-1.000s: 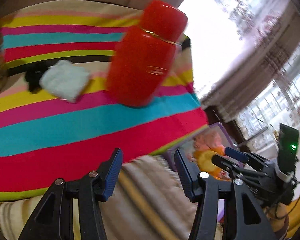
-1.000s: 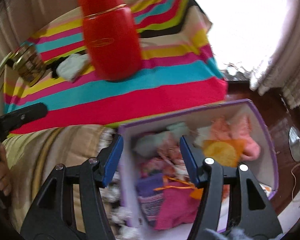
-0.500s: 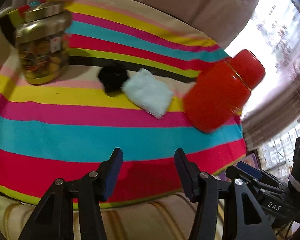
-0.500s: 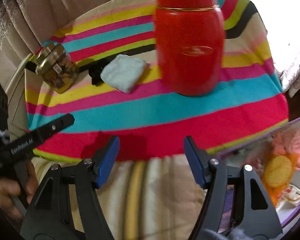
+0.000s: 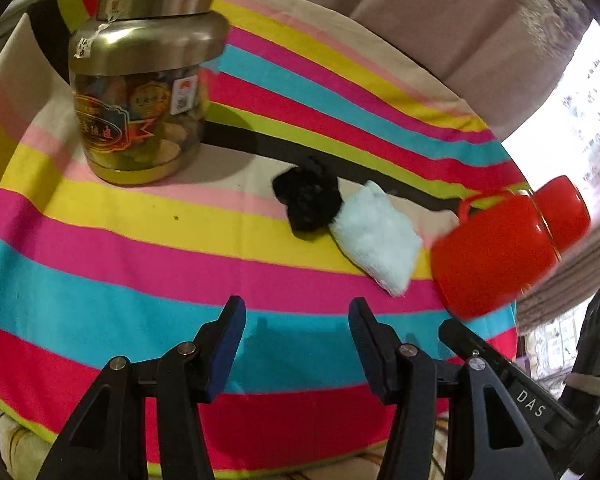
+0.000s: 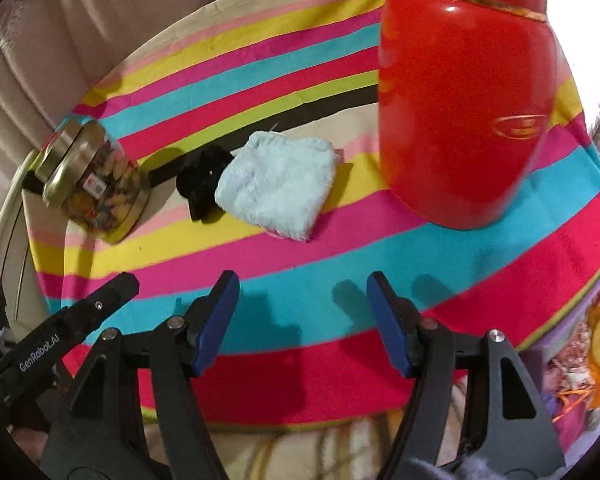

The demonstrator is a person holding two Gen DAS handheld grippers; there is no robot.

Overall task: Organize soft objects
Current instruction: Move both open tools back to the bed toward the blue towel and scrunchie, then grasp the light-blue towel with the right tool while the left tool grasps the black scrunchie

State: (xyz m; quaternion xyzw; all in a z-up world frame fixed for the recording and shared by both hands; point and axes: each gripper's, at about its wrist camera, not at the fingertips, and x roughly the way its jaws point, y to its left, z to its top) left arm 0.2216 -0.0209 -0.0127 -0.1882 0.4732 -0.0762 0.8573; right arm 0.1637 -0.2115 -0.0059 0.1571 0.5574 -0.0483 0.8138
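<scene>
Left tongs (image 5: 296,320): jaws wide apart, nothing between them, hovering over the striped cloth (image 5: 140,280) on the tabletop. Right tongs (image 6: 302,296): same, spread wide and empty.

Only the right wrist view shows the purple box (image 6: 580,328) of soft items at its right edge, beyond the red canister (image 6: 464,112). Only the left wrist view shows the jar (image 5: 140,96) close enough to see its label and gold lid; in the right view it's small, far left of the canister.

Landmark is the red canister: pale blue fluffy cloth (image 6: 278,184) lies folded just left of it, flat on the stripes. Black fuzzy item (image 6: 204,180) touches the blue cloth's far-left side. Blue cloth looks plush, roughly square, one corner toward the tongs. Black item is a dark clump; detail not readable.
</scene>
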